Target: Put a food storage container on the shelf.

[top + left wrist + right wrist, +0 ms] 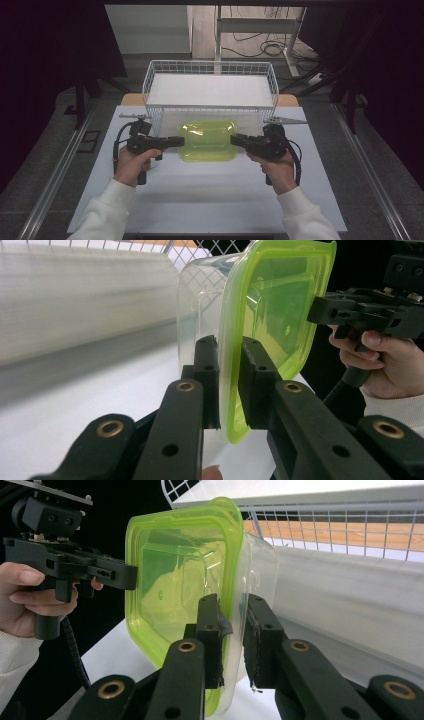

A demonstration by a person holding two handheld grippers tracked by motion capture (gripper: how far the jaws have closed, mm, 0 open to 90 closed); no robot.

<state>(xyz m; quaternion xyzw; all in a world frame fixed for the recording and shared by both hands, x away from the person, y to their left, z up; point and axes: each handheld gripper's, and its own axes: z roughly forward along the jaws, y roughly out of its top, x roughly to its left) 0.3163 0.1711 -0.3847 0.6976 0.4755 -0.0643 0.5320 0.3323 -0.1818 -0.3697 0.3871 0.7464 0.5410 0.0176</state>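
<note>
Looking down from the high view, a green-lidded container hangs between both grippers, just before a wire basket on the white table.

Left gripper view: left gripper clamps the lid rim; the clear body is partly blurred.

Right gripper view: right gripper pinches the opposite rim.

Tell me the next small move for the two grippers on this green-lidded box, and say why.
Probably carry the box forward and up, level, toward the wire basket. The left gripper and right gripper each clamp an opposite edge of its rim, and the basket stands just behind it, so both hands should move together.
</note>
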